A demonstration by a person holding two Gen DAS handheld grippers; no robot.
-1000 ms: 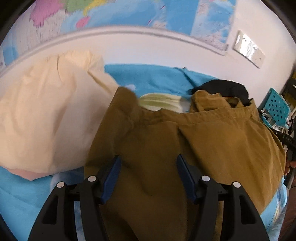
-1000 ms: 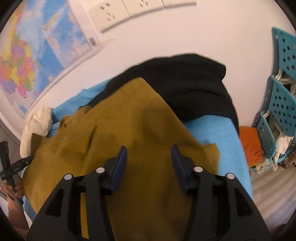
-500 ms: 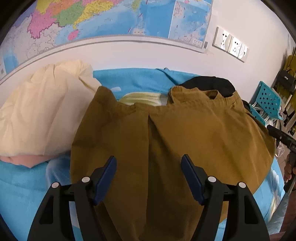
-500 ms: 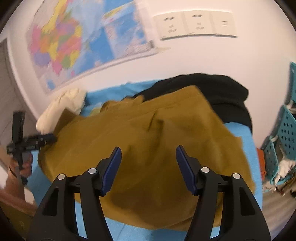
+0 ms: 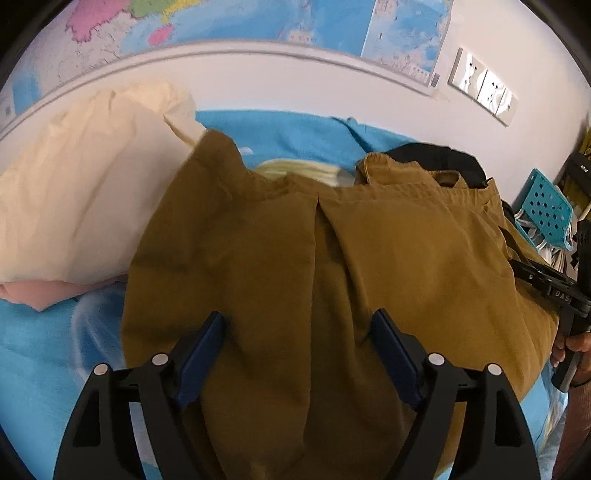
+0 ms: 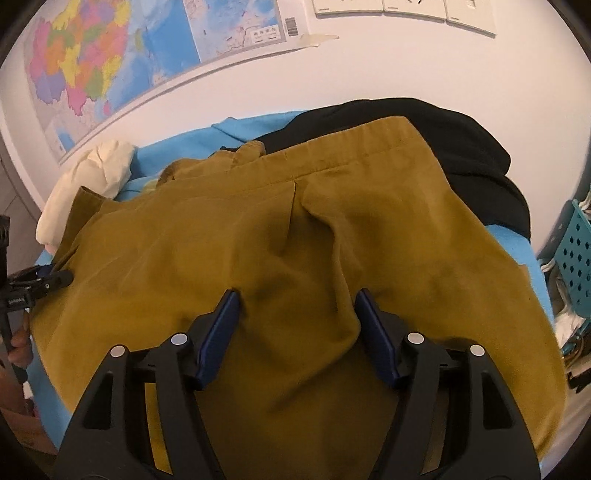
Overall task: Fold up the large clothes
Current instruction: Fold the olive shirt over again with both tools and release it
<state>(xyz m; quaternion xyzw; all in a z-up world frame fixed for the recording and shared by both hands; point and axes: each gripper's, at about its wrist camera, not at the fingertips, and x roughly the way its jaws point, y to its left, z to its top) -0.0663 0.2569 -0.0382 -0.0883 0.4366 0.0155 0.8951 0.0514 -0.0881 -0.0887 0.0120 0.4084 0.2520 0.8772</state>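
Nearest the cameras, the left gripper [image 5: 301,326] is seen with its blue-padded jaws set wide and opening further; mustard-brown cloth lies beneath the gap, but neither pad presses on it. The right gripper [image 6: 297,304] is likewise held apart, its pads clear of the fabric below.

The large mustard-brown cotton garment [image 5: 332,258] is spread flat over the bright blue sheet [image 5: 40,354] of a bed, a stitched pleat running down its middle and its collar turned toward the wall. A cream pillow [image 5: 81,184] is found to its left, touching the garment's edge, with a pale pink cloth [image 5: 40,295] tucked under it. A pale yellow folded item [image 5: 299,171] shows just beyond the collar. A black garment [image 6: 461,147] is heaped at the far right corner, partly covered by the brown one. A teal perforated plastic basket [image 5: 546,206] stands beside the bed. On the white wall, a coloured map [image 6: 110,62] and white socket plates [image 6: 402,7] are mounted.
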